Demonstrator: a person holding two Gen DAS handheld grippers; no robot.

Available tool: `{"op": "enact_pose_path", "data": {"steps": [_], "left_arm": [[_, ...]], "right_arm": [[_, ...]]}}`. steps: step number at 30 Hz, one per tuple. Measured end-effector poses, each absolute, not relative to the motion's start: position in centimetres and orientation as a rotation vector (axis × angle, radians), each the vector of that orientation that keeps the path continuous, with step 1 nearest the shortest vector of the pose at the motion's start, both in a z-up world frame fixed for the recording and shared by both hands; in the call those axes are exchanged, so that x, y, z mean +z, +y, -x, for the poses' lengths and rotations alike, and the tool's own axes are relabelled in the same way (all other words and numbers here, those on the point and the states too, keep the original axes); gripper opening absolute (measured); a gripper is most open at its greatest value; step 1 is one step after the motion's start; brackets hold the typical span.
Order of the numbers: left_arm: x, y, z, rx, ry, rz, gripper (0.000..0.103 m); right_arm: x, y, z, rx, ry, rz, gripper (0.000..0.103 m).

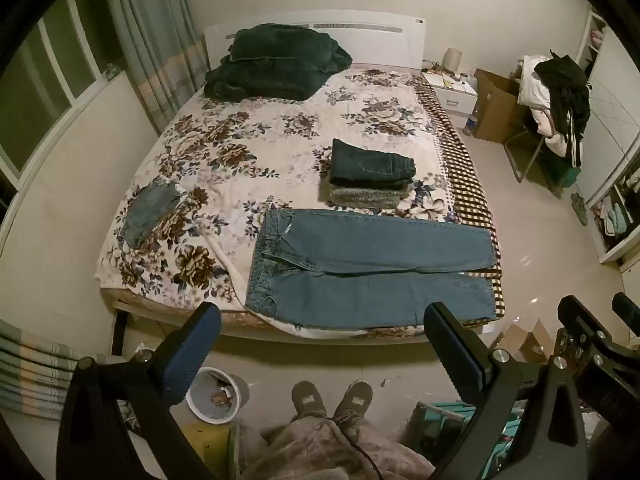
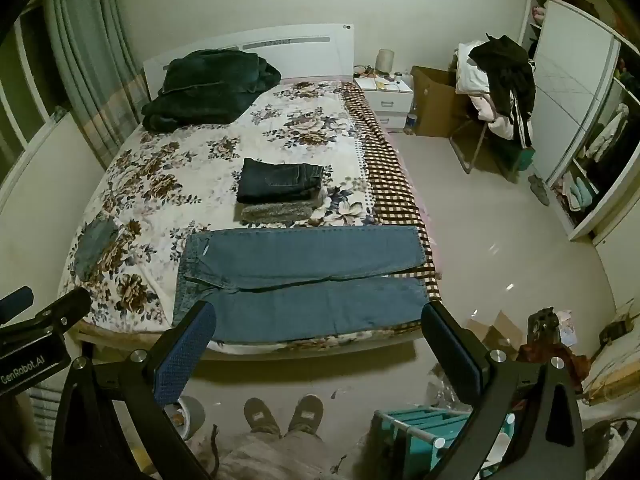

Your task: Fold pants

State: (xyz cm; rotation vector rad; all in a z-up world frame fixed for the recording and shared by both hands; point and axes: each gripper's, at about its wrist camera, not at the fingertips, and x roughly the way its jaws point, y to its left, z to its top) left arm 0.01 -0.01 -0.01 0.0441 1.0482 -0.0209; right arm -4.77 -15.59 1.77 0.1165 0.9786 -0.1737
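Left gripper jaws apart, empty, off the bed's near edge. Jeans lie flat at that edge, waistband left, cuffs right. Denim likely heavy, limp: pinch waistband and cuff. Right gripper likewise apart.

Ahead of the left claw and right claw (both spread wide), open air reaches the bed. Beyond the flat jeans, a folded stack blocks the way; bare bedspread lies ahead-left.
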Motion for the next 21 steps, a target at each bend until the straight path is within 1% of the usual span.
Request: {"op": "enact_pose_path", "data": {"steps": [21], "left_arm": [[0.44, -0.12, 0.15, -0.018, 1.047, -0.043, 0.103]], "right_arm": [[1.73, -14.81, 4.46, -0.139, 1.015, -0.087, 0.103]]}}
